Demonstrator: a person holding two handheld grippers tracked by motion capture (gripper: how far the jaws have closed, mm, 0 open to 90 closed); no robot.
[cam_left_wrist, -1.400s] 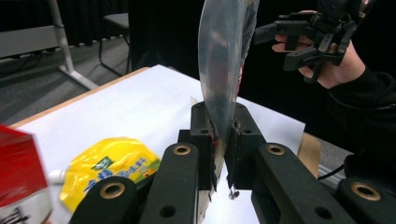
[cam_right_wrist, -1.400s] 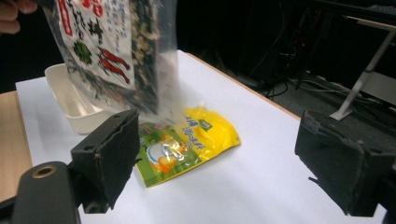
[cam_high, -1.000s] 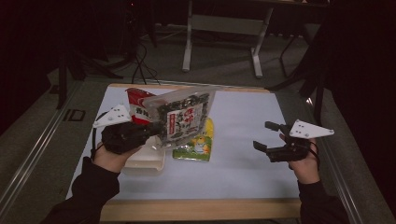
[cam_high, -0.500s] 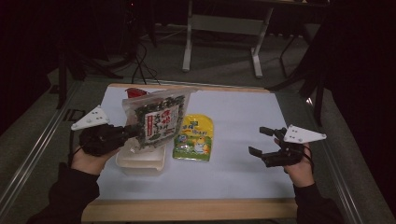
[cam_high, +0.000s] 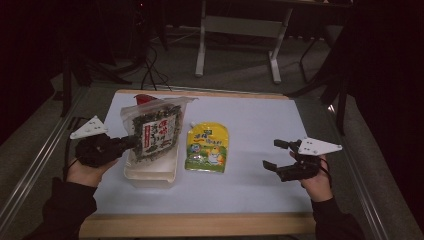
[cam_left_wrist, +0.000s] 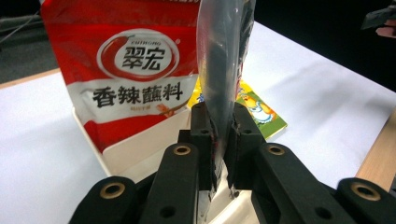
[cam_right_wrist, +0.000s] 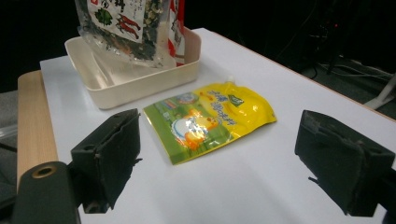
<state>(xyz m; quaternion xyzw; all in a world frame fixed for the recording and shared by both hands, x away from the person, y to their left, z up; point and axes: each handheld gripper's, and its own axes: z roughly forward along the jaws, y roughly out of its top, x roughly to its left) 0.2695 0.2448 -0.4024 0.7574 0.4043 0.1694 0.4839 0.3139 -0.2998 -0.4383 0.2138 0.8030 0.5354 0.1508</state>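
Note:
My left gripper (cam_high: 131, 142) (cam_left_wrist: 223, 140) is shut on the edge of a clear bag of dark dried flakes (cam_high: 152, 127) (cam_left_wrist: 223, 56) (cam_right_wrist: 122, 23), holding it upright over a cream tray (cam_high: 150, 172) (cam_right_wrist: 135, 74). A red seasoning pouch (cam_left_wrist: 126, 60) (cam_high: 141, 98) stands at the tray's far end. To the right of the tray, a yellow spouted pouch (cam_high: 207, 147) (cam_right_wrist: 210, 116) lies flat on the white table top (cam_high: 260, 125). My right gripper (cam_high: 275, 155) (cam_right_wrist: 224, 172) is open near the table's right side, its jaws wide apart and holding nothing.
A wooden strip (cam_high: 200, 225) runs along the table's near edge. Metal rails (cam_high: 35, 165) flank the table on both sides. Beyond the far edge stands a white desk frame (cam_high: 240, 30) on a grey floor.
My left gripper has carried the clear bag leftward and lower, from above the yellow pouch to over the cream tray. The right gripper has stayed about where it was.

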